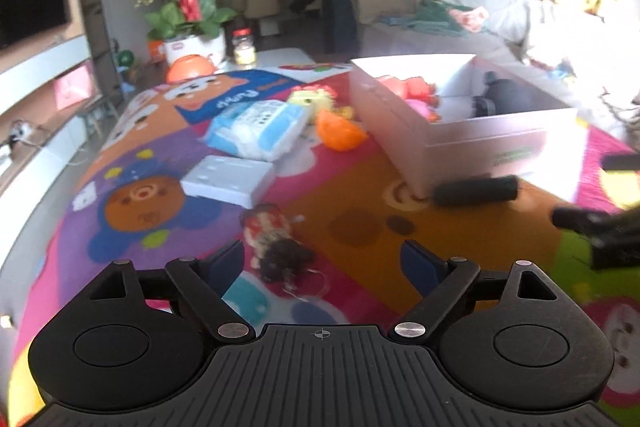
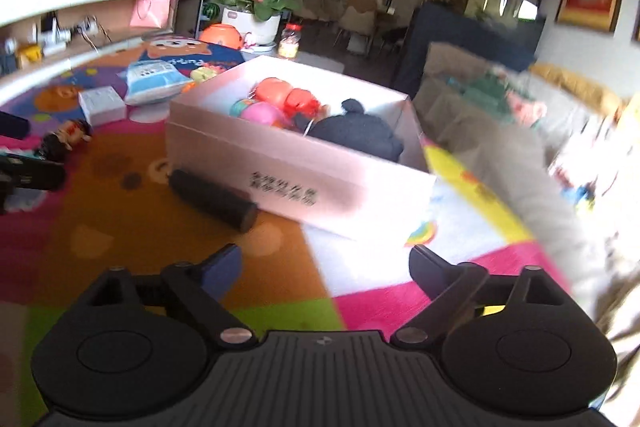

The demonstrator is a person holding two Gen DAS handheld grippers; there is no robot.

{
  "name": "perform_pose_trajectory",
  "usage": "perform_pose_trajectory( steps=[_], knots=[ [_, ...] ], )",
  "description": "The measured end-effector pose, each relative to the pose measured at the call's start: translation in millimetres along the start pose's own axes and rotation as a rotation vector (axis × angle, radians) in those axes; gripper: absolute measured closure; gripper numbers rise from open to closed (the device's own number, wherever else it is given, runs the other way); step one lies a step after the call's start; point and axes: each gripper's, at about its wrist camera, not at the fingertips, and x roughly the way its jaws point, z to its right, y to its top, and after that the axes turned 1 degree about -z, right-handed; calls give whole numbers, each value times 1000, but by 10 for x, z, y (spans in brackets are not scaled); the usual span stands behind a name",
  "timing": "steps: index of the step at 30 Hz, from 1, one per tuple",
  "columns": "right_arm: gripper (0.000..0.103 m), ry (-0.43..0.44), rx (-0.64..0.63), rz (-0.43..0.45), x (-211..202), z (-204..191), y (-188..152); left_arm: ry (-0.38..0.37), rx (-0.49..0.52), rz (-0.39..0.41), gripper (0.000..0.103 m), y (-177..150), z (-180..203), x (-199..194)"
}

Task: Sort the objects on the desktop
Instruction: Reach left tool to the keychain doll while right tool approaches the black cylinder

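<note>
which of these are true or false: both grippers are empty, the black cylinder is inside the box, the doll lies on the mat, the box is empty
Both grippers are empty: true. The left gripper and right gripper stand open with nothing between them.
The black cylinder is inside the box: false. It lies on the mat against the box's outer wall.
The doll lies on the mat: true.
The box is empty: false. It holds colourful toys and a dark plush.

black cylinder [image 2: 214, 197] lies touching the toy-filled white box [image 2: 320, 171].
</note>
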Motion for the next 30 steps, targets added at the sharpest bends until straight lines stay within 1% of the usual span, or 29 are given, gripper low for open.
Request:
perform_pose_trajectory(
  steps=[3,5,6,8,10,11,13,15,18,20,21,22,23,25,26,27,30],
  knots=[
    [6,48,85,-30,41,50,-57,1,-11,-5,8,51,-94,101],
    [5,53,106,-46,72,72,-76,-9,19,-5,8,92,-143,190],
    [2,55,120,-44,85,84,-72,-10,30,-3,7,122,-169,252],
    [1,66,132,-47,142,104,-63,-26,30,-8,7,174,-220,376],
    [0,70,135,-52,160,108,-67,-80,10,-43,7,207,-265,498],
    [0,72,137,-51,161,112,-69,-103,-7,-75,7,211,-276,538],
    [0,76,143,-55,173,115,-63,-157,-26,-125,7,183,-249,527],
    [0,86,159,-61,181,144,-70,-218,-29,-143,6,126,-177,430],
    [0,111,194,-92,236,196,-69,-341,-27,-161,6,28,-28,243],
    [0,126,216,-123,293,228,-63,-420,1,-167,6,-14,66,148],
    [0,127,220,-123,298,232,-61,-444,35,-154,6,-31,117,83],
    [0,126,218,-123,296,224,-65,-437,71,-132,6,-46,150,37],
    [0,125,217,-123,294,219,-67,-399,107,-107,6,-51,179,2],
    [0,122,221,-122,291,220,-71,-277,144,-75,6,-27,199,-19],
    [0,119,224,-121,289,221,-73,-236,134,-71,6,-10,182,-6],
    [0,117,226,-122,289,222,-74,-210,105,-75,6,17,153,17],
    [0,109,221,-125,294,208,-70,-159,20,-89,6,60,87,115]
  ],
)
